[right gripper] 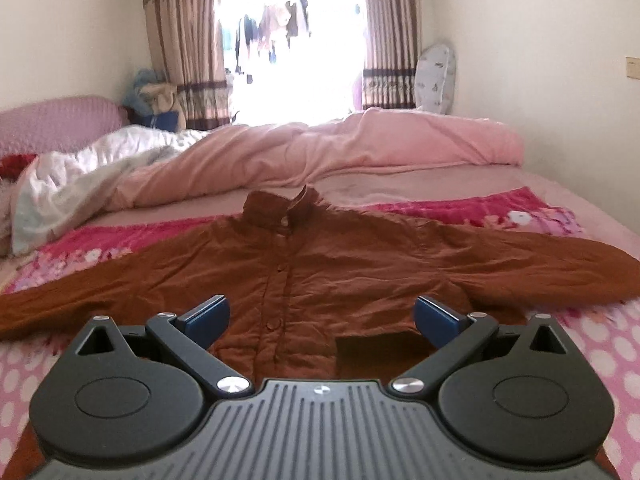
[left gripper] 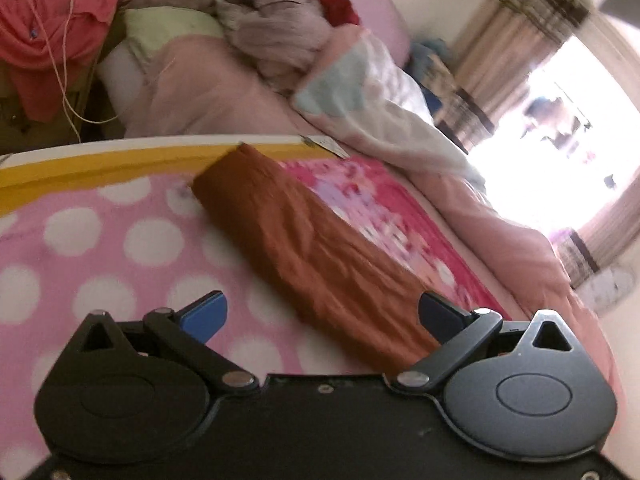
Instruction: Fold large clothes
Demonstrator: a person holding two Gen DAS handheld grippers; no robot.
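On the bed [right gripper: 560, 168], jacket [right gripper: 304, 276] lies flat, collar toward window [right gripper: 292, 40], sleeves spread sideways. Right claw [right gripper: 322, 316] and left claw [left gripper: 322, 316] are spread wide, empty. No readable writing.

A jacket [right gripper: 304, 280] is spread flat on the blanket [right gripper: 600, 344] covering the bed's near edge, sleeves stretched toward both sides, collar toward the far edge. Behind it a quilt [right gripper: 360, 148] is heaped across the bed [right gripper: 560, 176]. Clothes [left gripper: 276, 28] are piled at the headboard end.
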